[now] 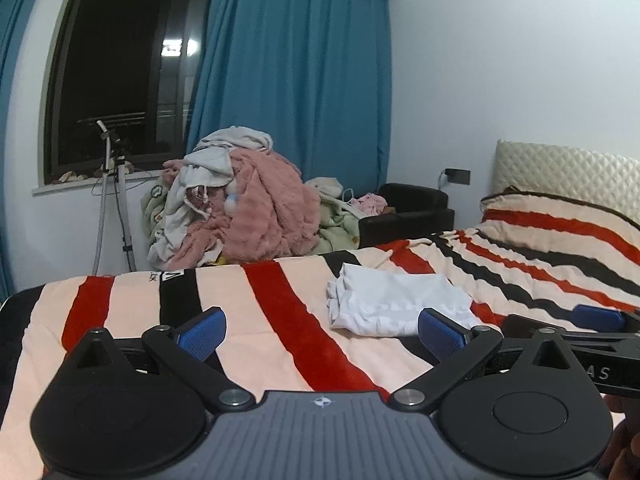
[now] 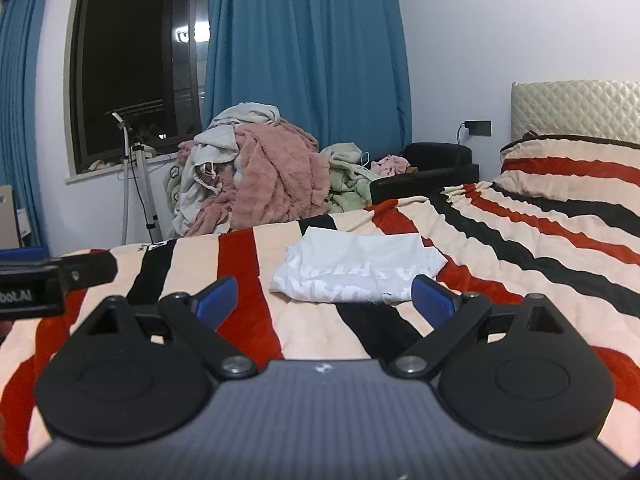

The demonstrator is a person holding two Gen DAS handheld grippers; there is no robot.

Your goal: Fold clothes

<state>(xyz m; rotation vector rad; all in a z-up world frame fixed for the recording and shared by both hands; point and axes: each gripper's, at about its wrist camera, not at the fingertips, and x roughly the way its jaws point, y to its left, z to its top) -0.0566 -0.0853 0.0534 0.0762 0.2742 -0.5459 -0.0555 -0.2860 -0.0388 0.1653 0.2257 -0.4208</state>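
Blue rubber pads catch the eye first, and on both tools the jaws stand spread wide with nothing between them. Left gripper [image 1: 322, 332] hovers low over the bed, its fingers framing bare striped blanket [image 1: 280, 320]. Right gripper [image 2: 324, 300] hangs just beside it, equally wide, and from its own camera the far edge of the white garment [image 2: 356, 268] sits right between its fingertips, though whether the pads touch cloth I cannot tell.

That white garment [image 1: 396, 304] is the piece in play: it lies folded into a rough rectangle on the blanket, ahead of both tools, slightly to the right in the left wrist view. Faint pale lettering shows on its near face in the right wrist view, too blurred to read.

Out to the side, each tool peeks into the other's camera: a blue pad at the right edge of the left view, a black body with partial lettering at the left edge of the right view.

Beyond the bed's far edge, a big heap of laundry [image 1: 244, 200] rises, pink fleece, grey and pale green. Behind it hang blue curtains [image 1: 296, 80] beside a dark window [image 1: 124, 72]. A quilted headboard [image 2: 576, 108] stands at the right.
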